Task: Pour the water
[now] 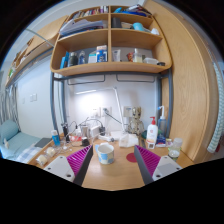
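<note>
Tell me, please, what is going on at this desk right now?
A person's handheld gripper hovers open over a wooden desk, holding nothing. A white cup stands just ahead, between the fingers, untouched. A pump bottle stands beyond to the right, under shelves of bottles. No pouring has begun.

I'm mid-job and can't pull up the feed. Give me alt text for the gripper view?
The tool is open and holds nothing, its two fingers hovering over a wooden desk. A white cup stands just ahead, between the fingers. Beyond it are a white pump bottle and clutter along the wall, with wooden shelves of bottles above.
</note>
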Action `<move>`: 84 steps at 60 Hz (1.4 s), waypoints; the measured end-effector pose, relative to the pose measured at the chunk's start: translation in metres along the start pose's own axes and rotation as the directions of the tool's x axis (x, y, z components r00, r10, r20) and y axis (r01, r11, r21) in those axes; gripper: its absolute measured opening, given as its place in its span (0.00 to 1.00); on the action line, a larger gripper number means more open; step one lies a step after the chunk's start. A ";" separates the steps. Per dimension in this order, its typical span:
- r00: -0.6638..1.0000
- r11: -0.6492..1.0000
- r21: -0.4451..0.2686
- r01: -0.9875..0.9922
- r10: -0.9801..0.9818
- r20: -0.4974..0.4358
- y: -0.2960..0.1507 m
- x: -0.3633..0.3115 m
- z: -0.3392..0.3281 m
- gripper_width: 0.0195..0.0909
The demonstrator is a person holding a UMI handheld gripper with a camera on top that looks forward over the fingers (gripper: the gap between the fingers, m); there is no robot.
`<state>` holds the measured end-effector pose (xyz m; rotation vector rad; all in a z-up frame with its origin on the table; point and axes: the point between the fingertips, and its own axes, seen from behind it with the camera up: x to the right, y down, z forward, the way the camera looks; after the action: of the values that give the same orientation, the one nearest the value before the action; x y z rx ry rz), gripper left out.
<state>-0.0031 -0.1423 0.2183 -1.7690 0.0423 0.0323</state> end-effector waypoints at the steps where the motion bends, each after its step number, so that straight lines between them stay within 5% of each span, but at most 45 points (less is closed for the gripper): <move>1: 1.000 1.000 -0.005 -0.002 0.002 0.000 0.002 0.000 0.000 0.92; 35: 0.998 0.993 -0.104 -0.060 0.063 0.024 0.120 0.092 0.010 0.91; 50: 0.994 0.994 -0.071 -0.087 0.082 -0.072 0.150 0.194 0.016 0.91; 69: 0.996 1.000 0.018 -0.012 0.013 -0.094 0.124 0.250 0.073 0.91; 77: 0.996 0.999 0.025 0.024 -0.021 -0.087 0.117 0.250 0.096 0.82; 84: 0.991 0.997 0.013 0.076 -0.074 -0.113 0.116 0.253 0.112 0.48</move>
<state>0.2441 -0.0586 0.0711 -1.7521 0.0567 -0.1218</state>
